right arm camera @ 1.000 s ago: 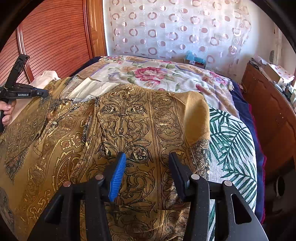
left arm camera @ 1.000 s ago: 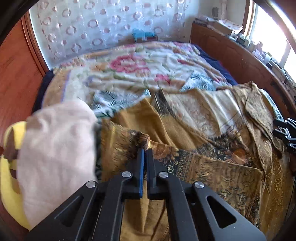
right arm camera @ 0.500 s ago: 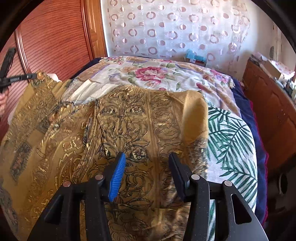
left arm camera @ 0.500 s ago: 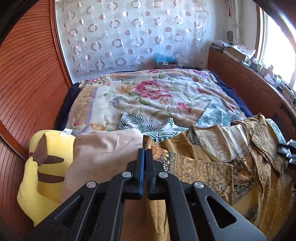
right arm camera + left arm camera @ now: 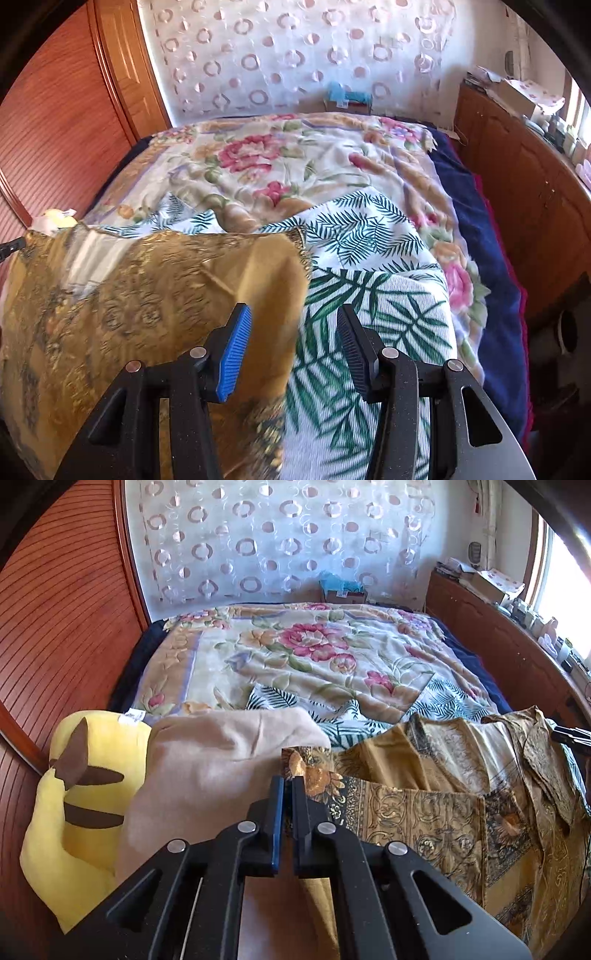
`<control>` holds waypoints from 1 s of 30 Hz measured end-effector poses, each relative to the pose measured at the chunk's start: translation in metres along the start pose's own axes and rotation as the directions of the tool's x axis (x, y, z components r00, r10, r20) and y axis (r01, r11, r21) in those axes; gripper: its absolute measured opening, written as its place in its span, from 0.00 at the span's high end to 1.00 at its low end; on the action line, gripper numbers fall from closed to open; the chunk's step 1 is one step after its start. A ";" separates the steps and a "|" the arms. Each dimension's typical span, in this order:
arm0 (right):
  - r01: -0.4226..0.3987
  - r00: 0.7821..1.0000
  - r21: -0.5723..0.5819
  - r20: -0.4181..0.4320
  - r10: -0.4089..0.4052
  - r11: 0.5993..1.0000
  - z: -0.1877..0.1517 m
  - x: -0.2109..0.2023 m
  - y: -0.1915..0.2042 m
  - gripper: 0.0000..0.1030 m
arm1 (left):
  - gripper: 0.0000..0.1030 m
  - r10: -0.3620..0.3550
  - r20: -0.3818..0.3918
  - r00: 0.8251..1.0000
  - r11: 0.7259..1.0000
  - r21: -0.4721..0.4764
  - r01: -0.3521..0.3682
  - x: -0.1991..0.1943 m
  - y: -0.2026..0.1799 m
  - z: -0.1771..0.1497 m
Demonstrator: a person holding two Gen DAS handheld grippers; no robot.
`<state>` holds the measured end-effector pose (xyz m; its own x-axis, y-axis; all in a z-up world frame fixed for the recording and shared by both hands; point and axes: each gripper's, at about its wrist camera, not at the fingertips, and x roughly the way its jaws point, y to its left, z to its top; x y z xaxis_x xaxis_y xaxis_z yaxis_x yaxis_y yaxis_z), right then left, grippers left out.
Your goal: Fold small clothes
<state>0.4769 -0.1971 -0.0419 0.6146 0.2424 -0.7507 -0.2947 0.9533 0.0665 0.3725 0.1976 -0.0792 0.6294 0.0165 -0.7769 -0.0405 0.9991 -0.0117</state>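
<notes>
A gold, brown-patterned garment [image 5: 436, 805] lies spread across the near part of the bed. My left gripper [image 5: 287, 782] is shut on a corner of it and holds that corner up at the bed's left side. In the right wrist view the garment [image 5: 147, 317] is blurred and its right edge sits left of centre. My right gripper [image 5: 291, 325] is open and empty, with the garment's edge between and below its fingers, over the palm-leaf sheet [image 5: 373, 306].
A beige cloth [image 5: 207, 771] and a yellow plush toy [image 5: 74, 797] sit at the left by the wooden wardrobe [image 5: 55, 635]. A floral blanket [image 5: 310, 657] covers the far bed. A wooden cabinet [image 5: 524, 199] runs along the right side.
My left gripper has lifted and pulled the garment corner leftward and back. The garment has slid left off the palm-leaf sheet under my open right gripper.
</notes>
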 end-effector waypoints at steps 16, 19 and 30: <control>0.063 0.998 -0.157 0.021 -0.060 0.986 0.005 0.003 0.034 0.95 | 0.94 -0.043 0.001 0.999 0.999 0.012 0.043 0.005 -0.010 0.001; 0.085 0.996 -0.173 0.049 -0.078 0.981 0.002 -0.004 0.038 0.96 | 0.98 -0.024 0.029 0.999 0.998 0.056 0.022 -0.004 -0.022 0.000; 0.079 0.971 -0.166 0.238 -0.038 0.983 -0.024 -0.095 0.057 0.96 | 0.98 -0.096 0.216 0.972 0.994 0.072 0.082 -0.103 -0.030 -0.005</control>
<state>0.3844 -0.1698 0.0177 0.7815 0.2421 -0.5750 -0.3626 0.9262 -0.1029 0.3048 0.1662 -0.0016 0.7831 -0.0713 -0.6178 0.0670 0.9973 -0.0301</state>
